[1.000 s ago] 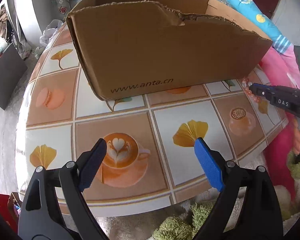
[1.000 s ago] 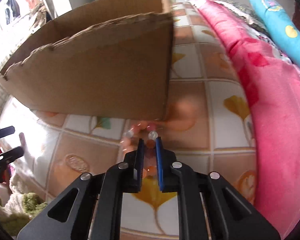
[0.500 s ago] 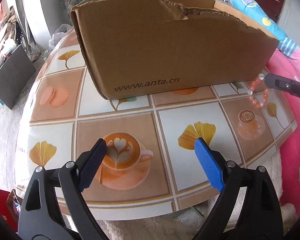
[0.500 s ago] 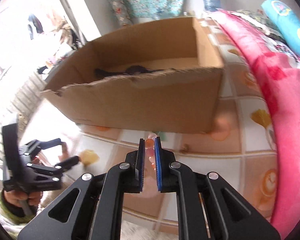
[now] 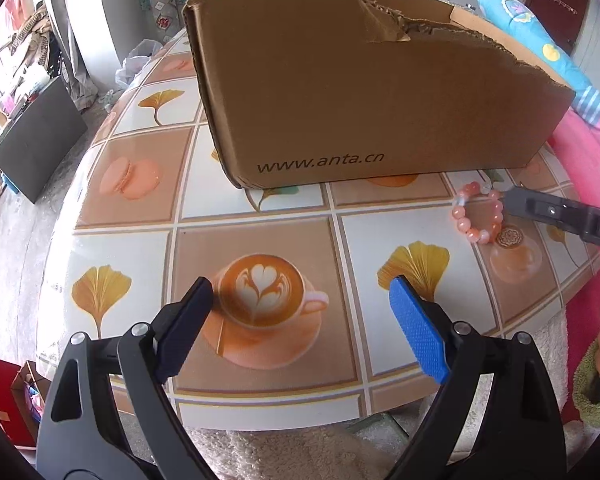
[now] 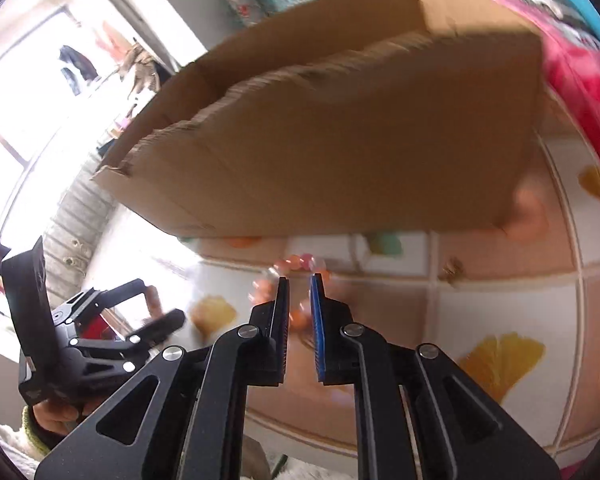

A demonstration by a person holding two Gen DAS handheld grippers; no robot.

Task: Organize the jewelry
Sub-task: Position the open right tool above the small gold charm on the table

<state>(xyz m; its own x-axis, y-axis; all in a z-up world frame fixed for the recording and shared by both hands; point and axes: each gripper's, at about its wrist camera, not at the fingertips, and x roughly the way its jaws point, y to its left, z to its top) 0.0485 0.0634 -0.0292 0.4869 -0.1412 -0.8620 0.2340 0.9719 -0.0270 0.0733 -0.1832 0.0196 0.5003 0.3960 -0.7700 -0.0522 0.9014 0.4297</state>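
Bracelet [image 5: 478, 213]: pink beads, lying on the table [image 5: 148, 224], near the box's [image 5: 364, 96] right end.
Right gripper [image 6: 299, 280]: jaws opening, beads blurred between the tips.
Left gripper [image 5: 300, 302]: hanging wide open, empty.
Advice: finishing release before withdrawing.

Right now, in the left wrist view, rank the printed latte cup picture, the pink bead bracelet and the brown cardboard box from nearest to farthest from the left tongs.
1. Printed latte cup picture on the tablecloth, just ahead, between the open left tongs.
2. Pink bead bracelet, farther off to the right, at the right tongs' tip.
3. Brown cardboard box, at the back.
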